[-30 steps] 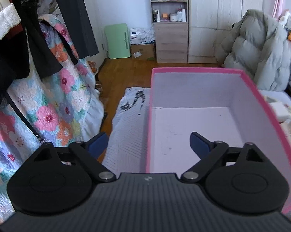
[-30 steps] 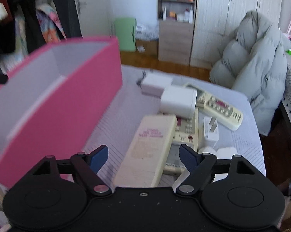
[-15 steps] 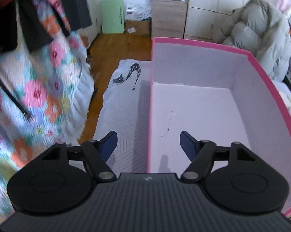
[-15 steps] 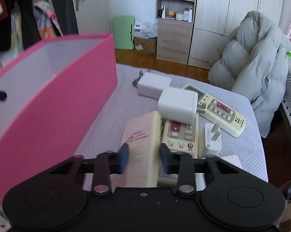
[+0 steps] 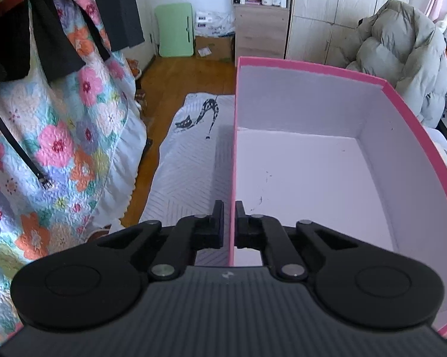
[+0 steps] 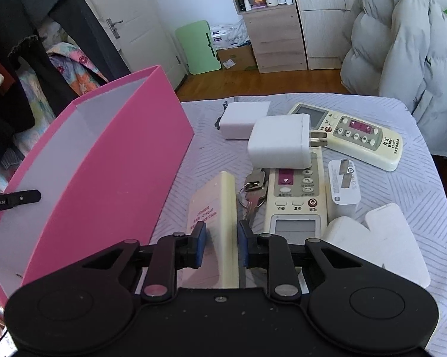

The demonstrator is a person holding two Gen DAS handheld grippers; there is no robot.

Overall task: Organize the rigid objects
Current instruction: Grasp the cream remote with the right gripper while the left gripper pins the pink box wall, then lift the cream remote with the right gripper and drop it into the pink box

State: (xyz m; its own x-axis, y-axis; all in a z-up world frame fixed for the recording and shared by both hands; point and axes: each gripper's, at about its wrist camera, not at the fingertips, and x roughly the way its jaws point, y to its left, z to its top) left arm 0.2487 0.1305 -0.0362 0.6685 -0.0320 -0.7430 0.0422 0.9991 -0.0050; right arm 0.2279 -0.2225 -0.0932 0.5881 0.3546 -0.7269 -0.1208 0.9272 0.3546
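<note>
Left claw pinching pink box wall; right claw clamping remote

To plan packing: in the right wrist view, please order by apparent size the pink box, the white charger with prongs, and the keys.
1. pink box, by far the largest.
2. white charger.
3. keys, smallest, though partly hidden behind the held remote.

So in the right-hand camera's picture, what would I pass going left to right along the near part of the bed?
Pink box → cream remote held on edge → keys → face-up remote → small white charger.
</note>
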